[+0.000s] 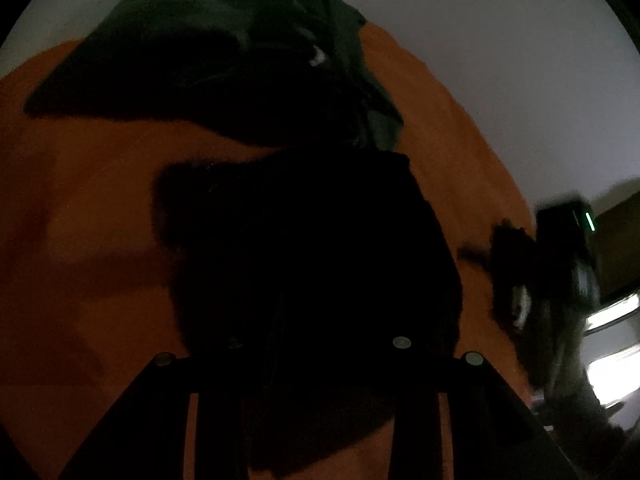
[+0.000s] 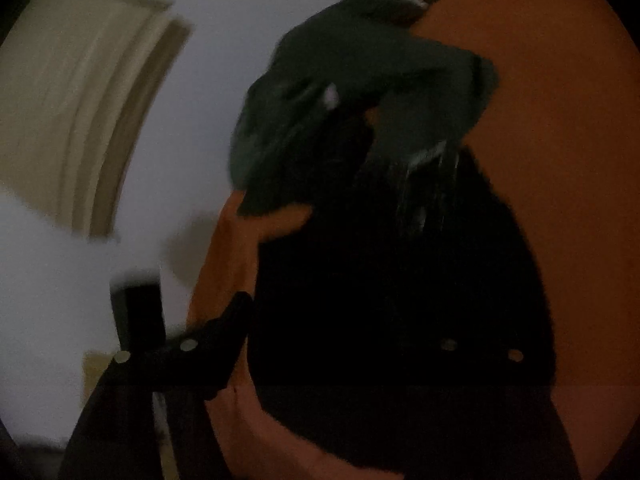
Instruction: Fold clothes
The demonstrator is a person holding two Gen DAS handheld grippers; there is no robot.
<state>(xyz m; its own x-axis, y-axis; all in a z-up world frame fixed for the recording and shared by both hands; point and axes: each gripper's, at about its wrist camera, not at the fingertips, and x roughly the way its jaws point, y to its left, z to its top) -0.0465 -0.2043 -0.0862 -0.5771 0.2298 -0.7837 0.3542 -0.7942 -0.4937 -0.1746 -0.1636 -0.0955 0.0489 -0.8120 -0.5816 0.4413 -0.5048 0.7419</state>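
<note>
Left wrist view: black garment lies near on orange surface, green garment beyond; soft, limp, best pinched at an edge; both grippers' finger states too dark to tell.

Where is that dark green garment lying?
The dark green garment lies bunched at the far end of the orange surface, just beyond the black garment.

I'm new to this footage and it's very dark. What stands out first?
A black garment lies in the middle of a bright orange surface. Behind it and touching it sits a crumpled dark green garment, near the pale wall.
</note>
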